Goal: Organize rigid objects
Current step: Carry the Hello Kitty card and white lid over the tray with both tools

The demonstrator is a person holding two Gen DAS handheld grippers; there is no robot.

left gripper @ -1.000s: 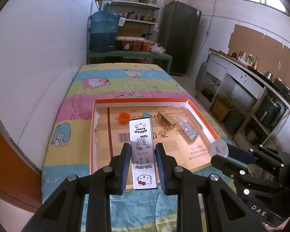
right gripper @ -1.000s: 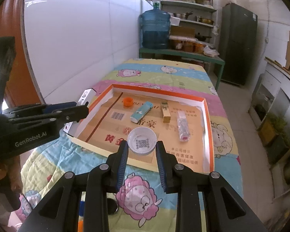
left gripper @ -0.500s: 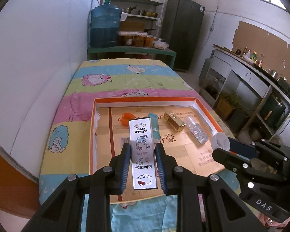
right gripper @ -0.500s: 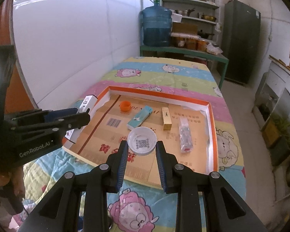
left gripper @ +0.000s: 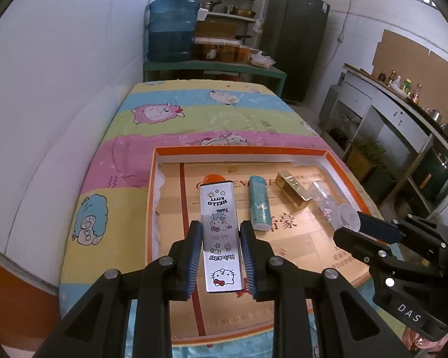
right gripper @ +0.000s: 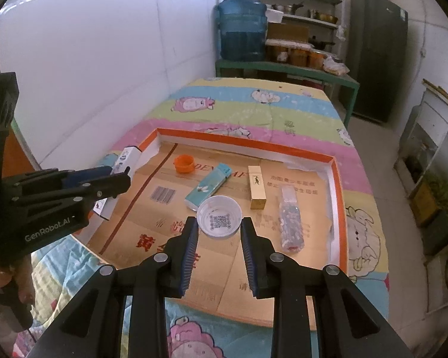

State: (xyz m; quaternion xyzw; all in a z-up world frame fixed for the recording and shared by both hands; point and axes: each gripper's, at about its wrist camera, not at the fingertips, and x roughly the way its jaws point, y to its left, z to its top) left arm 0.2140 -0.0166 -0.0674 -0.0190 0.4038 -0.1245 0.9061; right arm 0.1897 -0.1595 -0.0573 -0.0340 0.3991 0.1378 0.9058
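Both tools carry loads: our left tool is clamped on a Hello Kitty box, our right tool on a small white lid. Over the last second both have moved forward over the near edge of the orange-rimmed tray on the bed, so we judge placing is close. Each tool tilts steeply down. Inside the tray lie an orange cap, teal box, gold box and clear tube.
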